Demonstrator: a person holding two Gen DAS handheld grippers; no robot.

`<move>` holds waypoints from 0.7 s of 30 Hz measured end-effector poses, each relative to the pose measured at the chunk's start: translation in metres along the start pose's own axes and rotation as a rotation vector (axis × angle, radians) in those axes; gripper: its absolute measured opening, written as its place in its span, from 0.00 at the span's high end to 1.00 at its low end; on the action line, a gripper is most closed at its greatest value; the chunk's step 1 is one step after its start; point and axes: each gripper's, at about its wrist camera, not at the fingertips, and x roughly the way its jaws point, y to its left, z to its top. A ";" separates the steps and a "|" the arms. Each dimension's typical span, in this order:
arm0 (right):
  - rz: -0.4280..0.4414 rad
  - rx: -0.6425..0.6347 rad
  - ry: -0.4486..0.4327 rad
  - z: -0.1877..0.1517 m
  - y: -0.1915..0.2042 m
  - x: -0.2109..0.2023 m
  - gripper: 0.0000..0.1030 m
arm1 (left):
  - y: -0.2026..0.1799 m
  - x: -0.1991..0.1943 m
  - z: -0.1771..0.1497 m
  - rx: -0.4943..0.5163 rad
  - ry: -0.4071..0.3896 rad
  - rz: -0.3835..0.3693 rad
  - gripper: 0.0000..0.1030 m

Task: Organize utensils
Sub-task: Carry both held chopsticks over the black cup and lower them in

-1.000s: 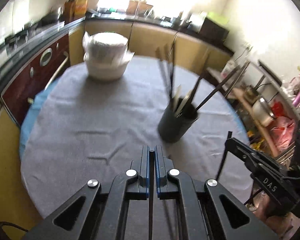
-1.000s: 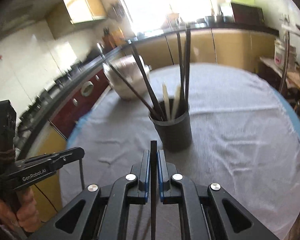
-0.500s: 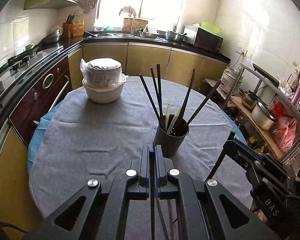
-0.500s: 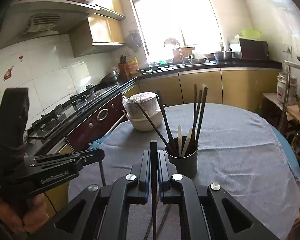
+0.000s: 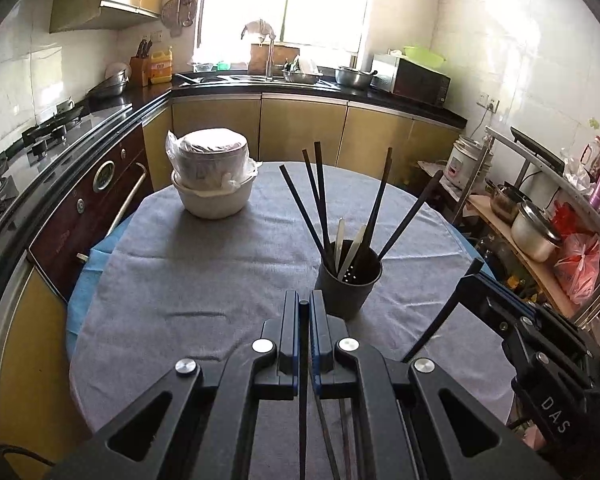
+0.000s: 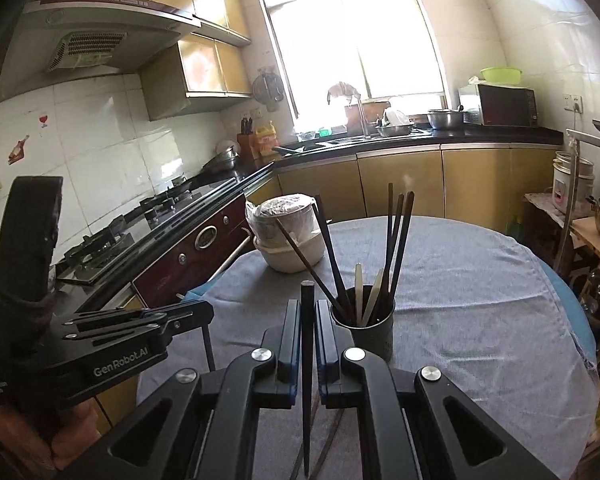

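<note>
- Nearest, L wrist view: left gripper (image 5: pixel 304 308) pinched tight on a dark chopstick (image 5: pixel 303 380); stick runs lengthwise down the slot between pads, tip barely past them. Prob. held along finger axis so it can be aimed like a pointer.
- Same view, below the jaws: thin dark sticks (image 5: pixel 328 432) showing under the gripper body; cannot tell whether lying on cloth or hanging.
- R wrist view: right gripper (image 6: pixel 308 312) likewise clamped on a second chopstick (image 6: pixel 307 360), square end poking up past the fingertips, pointed end trailing back toward camera. Butt-end up suggests point-first drop into holder, though orientation not certain.
- Both grippers side by side, low over near edge of table; each visible in the other's cam – R at right of L view (image 5: pixel 476 276), L at left of R view (image 6: pixel 204 312).
- Just beyond fingertips: dark utensil holder (image 5: pixel 348 284) upright on grey tablecloth (image 5: pixel 188 264). Already holds several dark chopsticks fanned outward plus two pale flat utensils (image 5: pixel 348 248). Open mouth facing up = obvious target.
- Judgement: mid-task, two sticks in hand not yet dropped in.
- Farther back: lidded white pot in plastic wrap (image 5: pixel 214 176), well apart from holder, not in the way.
- Beyond: counters, sink, window.
</note>
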 end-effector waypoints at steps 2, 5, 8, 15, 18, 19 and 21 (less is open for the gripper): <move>0.003 0.000 -0.007 0.002 -0.001 -0.002 0.93 | -0.001 -0.002 0.002 0.005 -0.005 0.002 0.95; 0.005 0.002 -0.016 0.006 -0.001 -0.005 0.93 | -0.002 -0.005 0.006 0.004 -0.010 -0.004 0.95; 0.005 -0.004 -0.032 0.013 -0.001 -0.010 0.93 | -0.004 -0.007 0.012 0.011 -0.019 -0.003 0.95; -0.002 -0.014 -0.060 0.032 -0.003 -0.016 0.93 | -0.011 -0.013 0.031 0.031 -0.032 -0.007 0.95; -0.005 -0.019 -0.073 0.047 -0.005 -0.015 0.93 | -0.014 -0.021 0.050 0.040 -0.067 -0.018 0.95; -0.007 -0.021 -0.078 0.052 -0.005 -0.015 0.93 | -0.015 -0.023 0.056 0.045 -0.080 -0.018 0.95; -0.018 -0.023 -0.093 0.065 -0.006 -0.015 0.93 | -0.017 -0.029 0.067 0.050 -0.102 -0.018 0.95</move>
